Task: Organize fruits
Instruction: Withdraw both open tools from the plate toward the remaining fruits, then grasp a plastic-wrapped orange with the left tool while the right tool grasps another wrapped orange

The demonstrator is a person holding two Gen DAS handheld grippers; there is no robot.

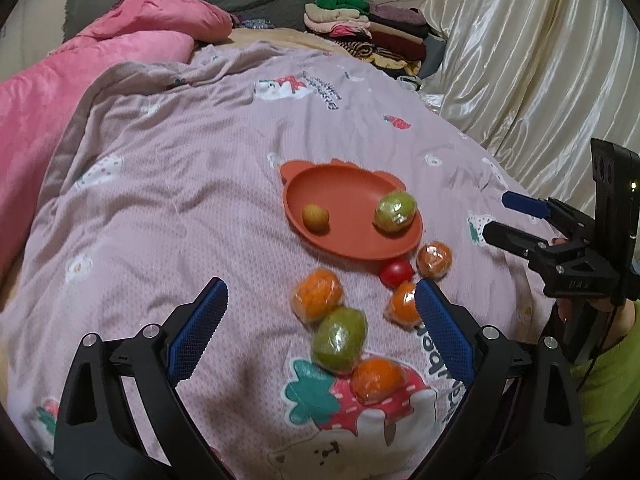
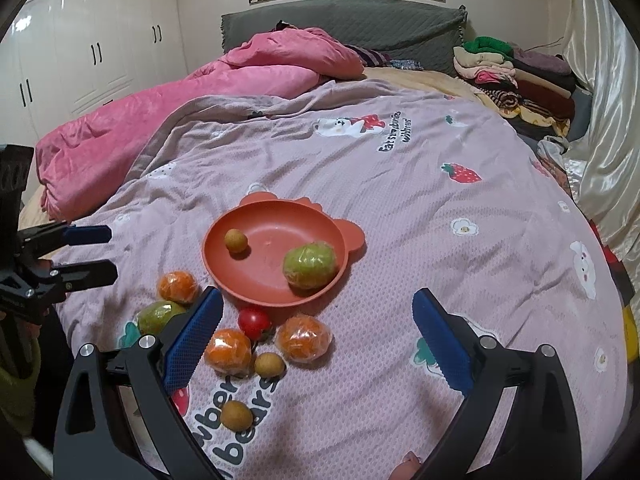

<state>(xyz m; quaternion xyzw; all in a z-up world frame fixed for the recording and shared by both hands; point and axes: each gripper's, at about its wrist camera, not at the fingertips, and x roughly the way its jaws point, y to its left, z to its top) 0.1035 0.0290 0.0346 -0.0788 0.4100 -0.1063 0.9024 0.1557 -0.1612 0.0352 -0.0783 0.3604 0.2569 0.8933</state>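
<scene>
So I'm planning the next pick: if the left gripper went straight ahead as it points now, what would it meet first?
Probably the wrapped green fruit lying between the open left gripper fingers, with a wrapped orange just beyond; depth is uncertain.

The bed (image 2: 400, 208) lies open beyond and right of the orange plate (image 2: 264, 276) — wide free room there. On the near side the wrapped oranges (image 2: 304, 338), a red tomato (image 2: 254, 322) and small brown fruits (image 2: 269, 364) crowd together, blocking a low approach.
</scene>
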